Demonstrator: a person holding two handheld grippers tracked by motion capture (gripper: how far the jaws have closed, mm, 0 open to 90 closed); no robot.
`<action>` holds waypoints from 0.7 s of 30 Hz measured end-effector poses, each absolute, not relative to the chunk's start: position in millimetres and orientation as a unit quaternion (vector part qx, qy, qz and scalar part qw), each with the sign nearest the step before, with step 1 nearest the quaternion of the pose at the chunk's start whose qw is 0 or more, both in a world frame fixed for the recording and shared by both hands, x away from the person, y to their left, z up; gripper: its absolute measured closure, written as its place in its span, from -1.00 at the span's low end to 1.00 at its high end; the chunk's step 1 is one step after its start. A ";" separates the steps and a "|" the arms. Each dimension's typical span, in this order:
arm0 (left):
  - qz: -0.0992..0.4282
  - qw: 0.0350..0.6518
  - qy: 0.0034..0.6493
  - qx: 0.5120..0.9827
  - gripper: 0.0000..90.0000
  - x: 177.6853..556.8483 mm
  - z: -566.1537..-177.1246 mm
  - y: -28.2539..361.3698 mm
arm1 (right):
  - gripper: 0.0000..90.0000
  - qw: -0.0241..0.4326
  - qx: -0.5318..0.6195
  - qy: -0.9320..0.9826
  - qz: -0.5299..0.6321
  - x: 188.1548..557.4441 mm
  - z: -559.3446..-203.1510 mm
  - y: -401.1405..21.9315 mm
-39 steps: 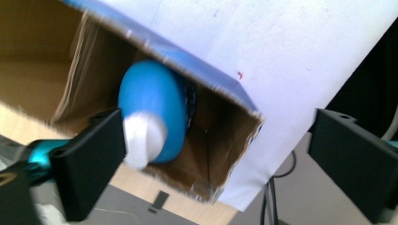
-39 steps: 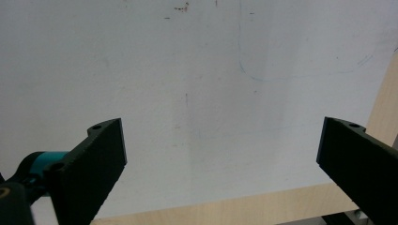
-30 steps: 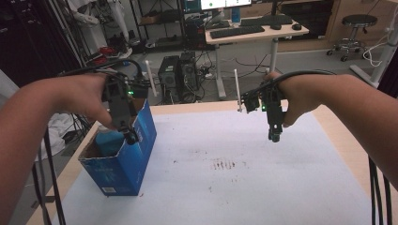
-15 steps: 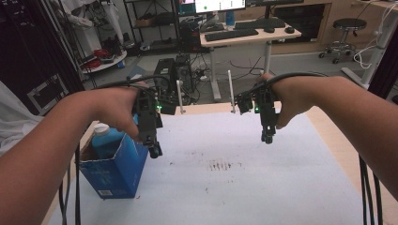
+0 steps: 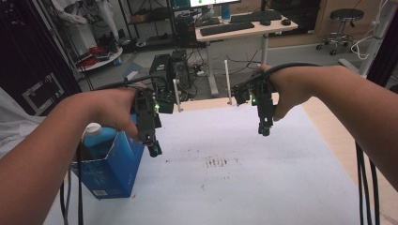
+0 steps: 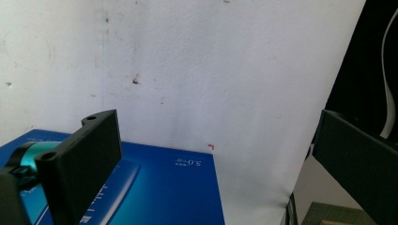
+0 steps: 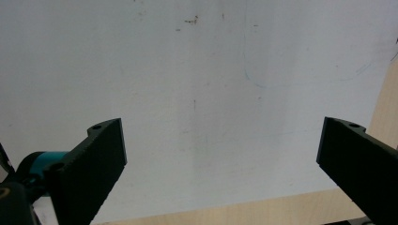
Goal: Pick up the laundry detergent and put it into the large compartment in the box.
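- At the left edge of the white-covered tabletop (image 5: pixel 263 187), an open blue carton (image 5: pixel 110 171) is seen standing upright, with a blue bottle (image 5: pixel 96 140) with a white cap lodged inside it.
- The left gripper (image 5: pixel 154 150) is held just beside the carton's upper right rim, its fingers (image 6: pixel 87 159) spread wide and empty; the carton's printed face is caught below them in the left gripper view.
- The right gripper (image 5: pixel 264 130) is held well apart over bare paper, its fingers (image 7: pixel 94 164) likewise wide open with nothing between them.
- The carton is judged to be thin card: light, easily dented, best pinched at a wall near the rim or steadied at a corner.
- The bottle is expected to be stiff, smooth and rather heavy if full; the neck below the cap is judged the surest hold.
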State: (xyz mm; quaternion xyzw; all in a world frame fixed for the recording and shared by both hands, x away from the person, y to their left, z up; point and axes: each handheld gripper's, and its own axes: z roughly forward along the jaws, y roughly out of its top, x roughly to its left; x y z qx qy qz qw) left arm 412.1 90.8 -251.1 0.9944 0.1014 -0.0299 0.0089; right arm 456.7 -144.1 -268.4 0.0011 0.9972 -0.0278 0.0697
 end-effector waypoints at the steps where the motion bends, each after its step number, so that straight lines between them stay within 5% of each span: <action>1: -0.030 0.010 0.101 0.994 -0.96 412.0 -250.7 90.7 | -0.98 0.070 0.003 0.997 -0.027 456.6 -267.4 -144.9; 21: -0.029 0.009 0.095 0.995 -0.96 409.5 -244.3 87.7 | -0.98 0.074 0.002 0.997 -0.024 454.3 -262.4 -147.7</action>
